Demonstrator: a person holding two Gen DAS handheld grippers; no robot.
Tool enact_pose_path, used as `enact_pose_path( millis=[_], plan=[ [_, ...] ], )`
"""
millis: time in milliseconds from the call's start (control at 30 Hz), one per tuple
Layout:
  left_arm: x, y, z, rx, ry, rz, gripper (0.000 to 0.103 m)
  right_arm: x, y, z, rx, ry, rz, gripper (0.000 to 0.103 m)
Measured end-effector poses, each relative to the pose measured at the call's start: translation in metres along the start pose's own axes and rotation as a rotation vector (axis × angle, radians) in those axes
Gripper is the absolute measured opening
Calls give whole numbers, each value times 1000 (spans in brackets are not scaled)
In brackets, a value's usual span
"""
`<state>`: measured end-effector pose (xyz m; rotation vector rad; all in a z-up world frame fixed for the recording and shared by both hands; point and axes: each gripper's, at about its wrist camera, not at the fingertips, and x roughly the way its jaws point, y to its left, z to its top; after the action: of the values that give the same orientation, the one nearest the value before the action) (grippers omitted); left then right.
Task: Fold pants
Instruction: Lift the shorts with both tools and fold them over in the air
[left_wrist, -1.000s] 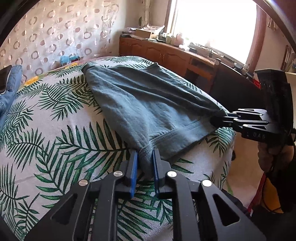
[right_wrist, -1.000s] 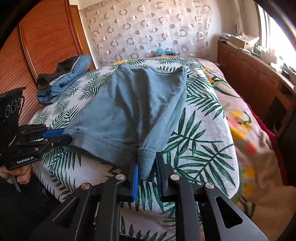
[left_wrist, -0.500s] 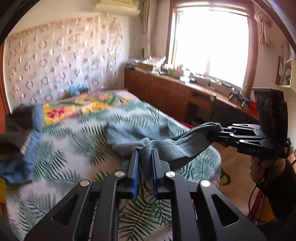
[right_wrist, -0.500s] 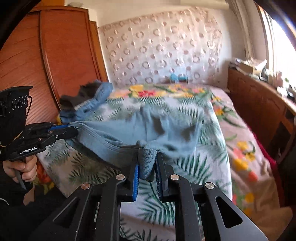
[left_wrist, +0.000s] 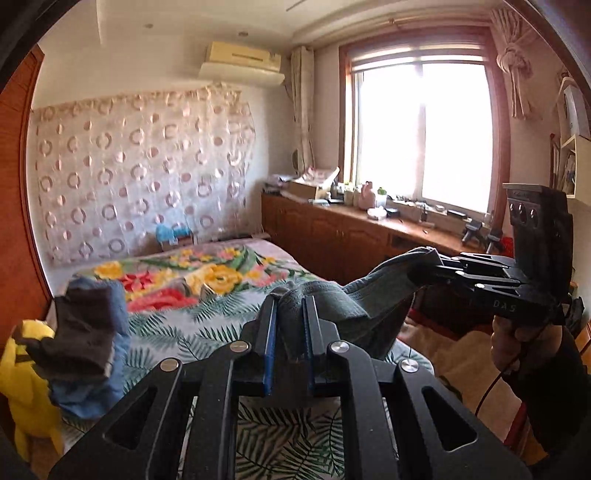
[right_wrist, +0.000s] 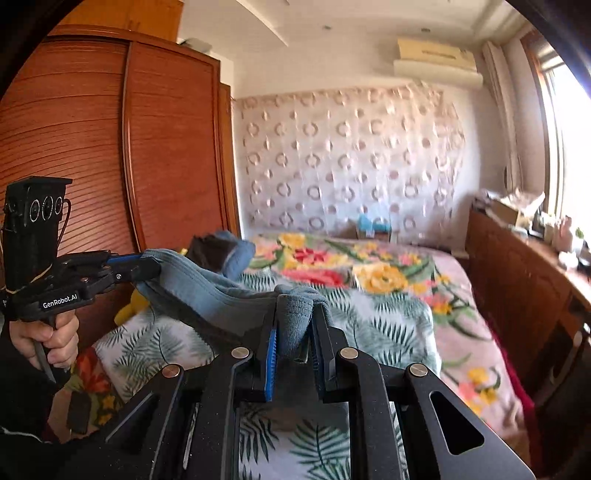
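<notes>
Left wrist view showed the left gripper (left_wrist: 290, 317) pinching the pants (left_wrist: 354, 301), the right gripper (left_wrist: 424, 271) pinching them too, above the bed (left_wrist: 207, 325).

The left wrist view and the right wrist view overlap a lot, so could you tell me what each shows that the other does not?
Only the left wrist view shows the window. Only the right wrist view shows the wooden wardrobe. Both show the blue-grey pants, shut in the left gripper and right gripper, above the bed.
</notes>
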<state>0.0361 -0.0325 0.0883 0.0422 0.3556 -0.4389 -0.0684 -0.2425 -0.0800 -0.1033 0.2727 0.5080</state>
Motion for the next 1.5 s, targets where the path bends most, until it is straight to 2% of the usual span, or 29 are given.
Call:
enact_pose_path(
  millis=[167, 333, 533, 767, 900, 1033, 1200, 1300, 1400, 1500],
  plan=[
    [-18, 0, 6, 9, -45, 8, 13, -18, 7, 1, -21, -38, 14, 16],
    [-18, 6, 3, 8, -53, 25, 13, -9, 3, -16, -33, -37, 24, 16],
    [-1, 17, -10, -19, -19, 40, 13, 15, -14, -11, -32, -4, 29, 16],
    [50, 46, -34, -66, 78, 43, 13, 61, -23, -8, -27, 83, 30, 16],
    [86, 67, -30, -82, 123, 65, 13, 105, -31, 15, -22, 129, 41, 16],
    [110, 84, -12, -76, 118, 87, 13, 150, -41, 53, -58, 155, 27, 16],
    [134, 109, 41, -39, 56, 132, 13, 200, -55, 112, -89, 109, -8, 16],
    [127, 116, 65, -16, -7, 166, 13, 213, -62, 151, -75, 29, 0, 16],
    [115, 121, 64, -29, -27, 175, 13, 214, -63, 175, -46, 1, 28, 16],
    [110, 120, 41, -39, 13, 177, 13, 210, -53, 168, -57, 21, 37, 16]
  ],
)
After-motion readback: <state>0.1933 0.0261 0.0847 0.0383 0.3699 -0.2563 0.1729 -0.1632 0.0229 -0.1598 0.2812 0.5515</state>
